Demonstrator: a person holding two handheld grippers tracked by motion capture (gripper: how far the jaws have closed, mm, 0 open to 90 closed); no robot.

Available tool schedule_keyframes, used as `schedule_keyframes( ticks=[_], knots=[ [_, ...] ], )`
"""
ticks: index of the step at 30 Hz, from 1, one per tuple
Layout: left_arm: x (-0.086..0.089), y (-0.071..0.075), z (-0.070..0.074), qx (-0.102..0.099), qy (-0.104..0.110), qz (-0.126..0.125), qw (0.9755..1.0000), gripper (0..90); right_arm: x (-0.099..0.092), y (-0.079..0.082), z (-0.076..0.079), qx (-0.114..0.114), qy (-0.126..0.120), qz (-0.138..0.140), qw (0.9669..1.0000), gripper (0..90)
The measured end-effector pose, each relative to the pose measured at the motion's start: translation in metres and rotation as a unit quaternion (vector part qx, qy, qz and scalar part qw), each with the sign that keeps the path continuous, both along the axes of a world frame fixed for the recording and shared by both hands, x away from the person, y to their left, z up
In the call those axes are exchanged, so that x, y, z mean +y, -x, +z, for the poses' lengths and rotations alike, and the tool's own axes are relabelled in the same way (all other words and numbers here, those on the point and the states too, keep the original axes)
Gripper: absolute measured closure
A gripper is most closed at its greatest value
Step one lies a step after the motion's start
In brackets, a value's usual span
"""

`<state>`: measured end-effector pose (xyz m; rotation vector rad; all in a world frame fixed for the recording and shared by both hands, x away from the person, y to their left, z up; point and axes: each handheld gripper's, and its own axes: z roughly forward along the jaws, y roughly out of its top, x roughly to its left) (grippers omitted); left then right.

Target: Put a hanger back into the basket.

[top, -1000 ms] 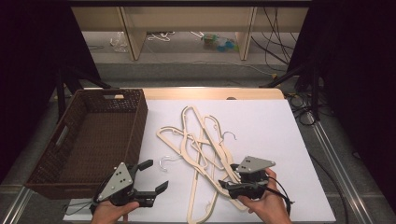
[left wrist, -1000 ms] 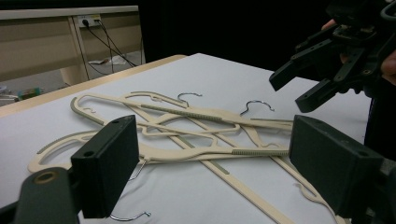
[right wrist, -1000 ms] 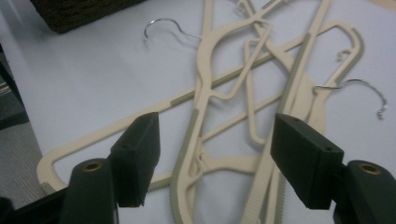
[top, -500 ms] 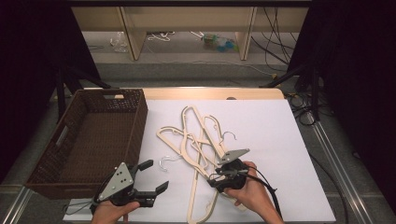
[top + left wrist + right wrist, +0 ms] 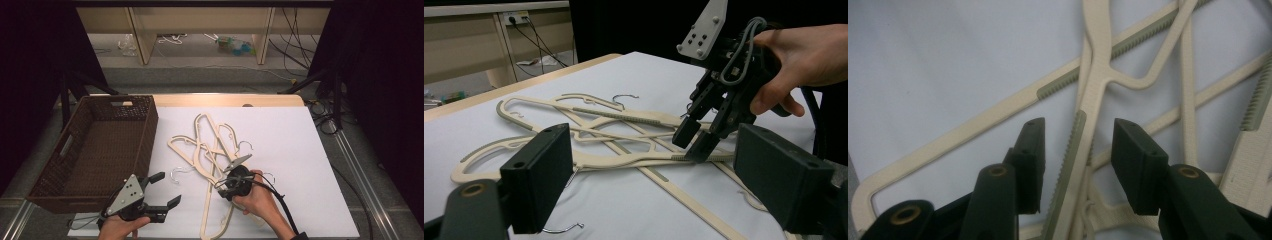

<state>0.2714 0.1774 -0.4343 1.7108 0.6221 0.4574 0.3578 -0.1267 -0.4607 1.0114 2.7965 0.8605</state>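
Observation:
Several cream hangers (image 5: 210,145) with wire hooks lie tangled on the white table top (image 5: 300,150). My right gripper (image 5: 227,189) points down into the pile's near part. Its jaws have just been closing and now straddle one hanger's arm (image 5: 1093,85), the one with a grey ribbed strip. A gap still shows on each side of the strip, so the right gripper (image 5: 1079,145) is open. The left gripper view shows the right gripper (image 5: 694,145) with its tips at that arm. My left gripper (image 5: 167,189) hovers open and empty at the front left.
A dark brown wicker basket (image 5: 145,130) stands at the table's left, just beyond my left gripper. Loose wire hooks (image 5: 181,171) lie between the basket and the pile. Behind the table, wooden shelf legs and cables sit on the floor.
My right gripper has moved left and down onto the hanger pile, tipping to point downward, and its jaws have narrowed around a hanger arm. The left gripper has stayed put.

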Motion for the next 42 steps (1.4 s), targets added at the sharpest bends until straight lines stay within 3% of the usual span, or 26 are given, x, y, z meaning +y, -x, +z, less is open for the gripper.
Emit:
schedule_keyframes(
  ticks=[6,21,28,42],
  knots=[
    [0.000,0.000,0.000,0.000,-0.001,0.000,1.0000,16.3,0.004,-0.005,-0.005,0.013,0.005,0.004,0.9999,64.8],
    [0.001,0.000,0.000,0.000,-0.002,0.000,1.0000,16.3,0.010,-0.007,-0.006,0.015,0.019,0.002,0.9997,74.1],
    [0.000,0.000,0.000,0.000,-0.001,-0.001,1.0000,16.3,0.006,-0.007,0.000,0.004,0.028,-0.017,0.9994,79.6],
    [0.001,0.000,0.000,-0.001,0.000,0.002,1.0000,16.3,-0.001,-0.007,0.019,-0.007,0.033,-0.006,0.9994,80.1]
  ],
)
